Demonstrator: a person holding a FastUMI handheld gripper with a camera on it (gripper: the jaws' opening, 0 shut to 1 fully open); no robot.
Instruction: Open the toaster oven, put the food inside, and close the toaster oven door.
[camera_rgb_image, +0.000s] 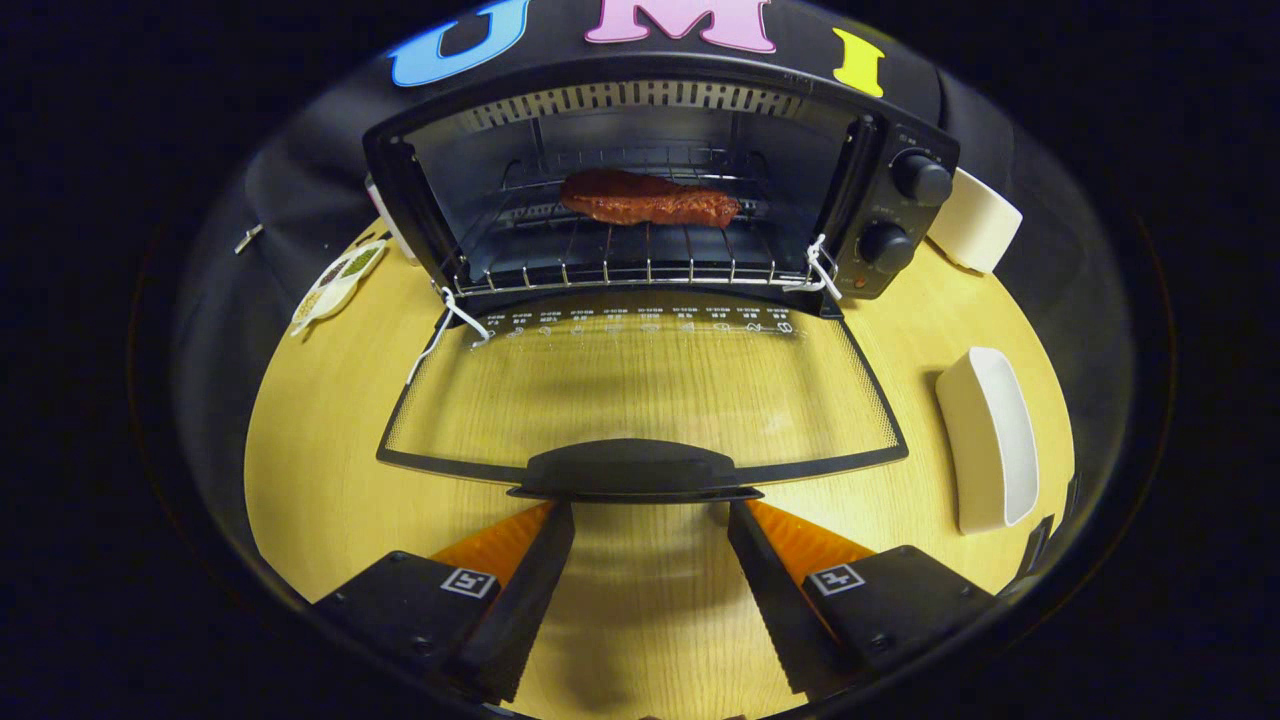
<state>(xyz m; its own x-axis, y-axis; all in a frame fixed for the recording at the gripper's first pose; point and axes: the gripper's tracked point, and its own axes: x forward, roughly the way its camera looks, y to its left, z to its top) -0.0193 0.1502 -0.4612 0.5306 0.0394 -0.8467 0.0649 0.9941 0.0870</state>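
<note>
Gripper (650, 520) spread wide and empty, fingertips just under the handle (632, 468) of the folded-down glass door (640, 385); steak (648, 198) on the rack (620, 255) inside the toaster oven (880, 200).

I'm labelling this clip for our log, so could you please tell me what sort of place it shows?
Probably a staged kitchen tabletop in a recording booth: a toaster oven with its door open and food on the rack, on a wooden table with white dishes. The gripper jaws are open.
</note>
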